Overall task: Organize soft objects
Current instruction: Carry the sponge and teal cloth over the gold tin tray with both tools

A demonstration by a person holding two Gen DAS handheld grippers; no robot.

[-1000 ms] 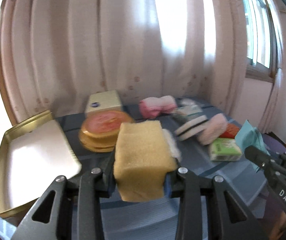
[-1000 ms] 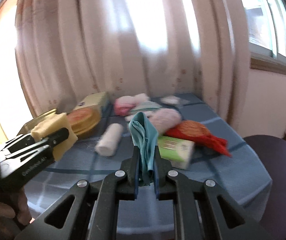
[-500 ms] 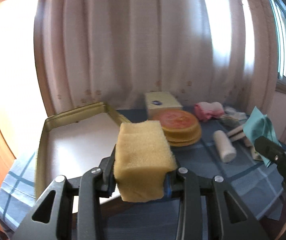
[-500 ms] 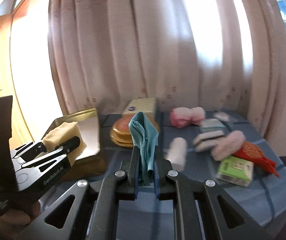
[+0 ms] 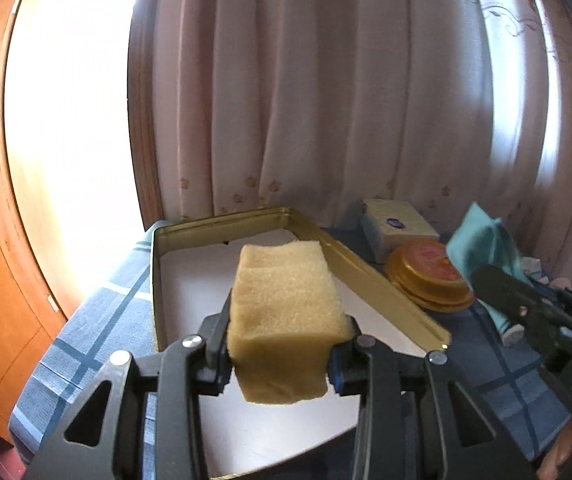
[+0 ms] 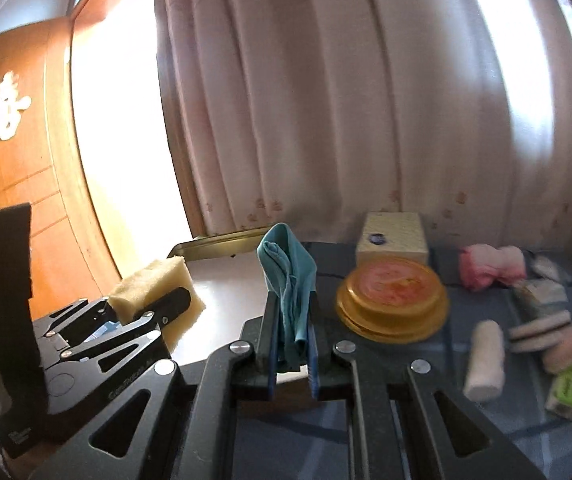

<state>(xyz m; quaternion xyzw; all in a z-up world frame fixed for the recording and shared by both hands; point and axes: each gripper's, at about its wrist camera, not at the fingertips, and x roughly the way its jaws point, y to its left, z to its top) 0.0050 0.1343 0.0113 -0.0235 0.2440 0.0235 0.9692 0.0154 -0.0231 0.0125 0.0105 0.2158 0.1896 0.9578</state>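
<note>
1. While the left gripper (image 5: 282, 354) clamped a yellow sponge block (image 5: 286, 312) between its pads, it hung over the white floor of the open gold tin tray (image 5: 378, 280).
2. Beside it, the right gripper (image 6: 292, 354) was pinched tight on a folded teal cloth (image 6: 290, 280).
3. On the blue checked tablecloth (image 6: 522, 412) lay a round gold tin (image 6: 392, 298), a white roll (image 6: 484, 360) and a pink towel (image 6: 490, 266).

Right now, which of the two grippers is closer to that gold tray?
The left. The left gripper, clamping the yellow sponge, hangs over the gold tray. The right gripper, pinching the teal cloth, sits beside the tray's edge.
</note>
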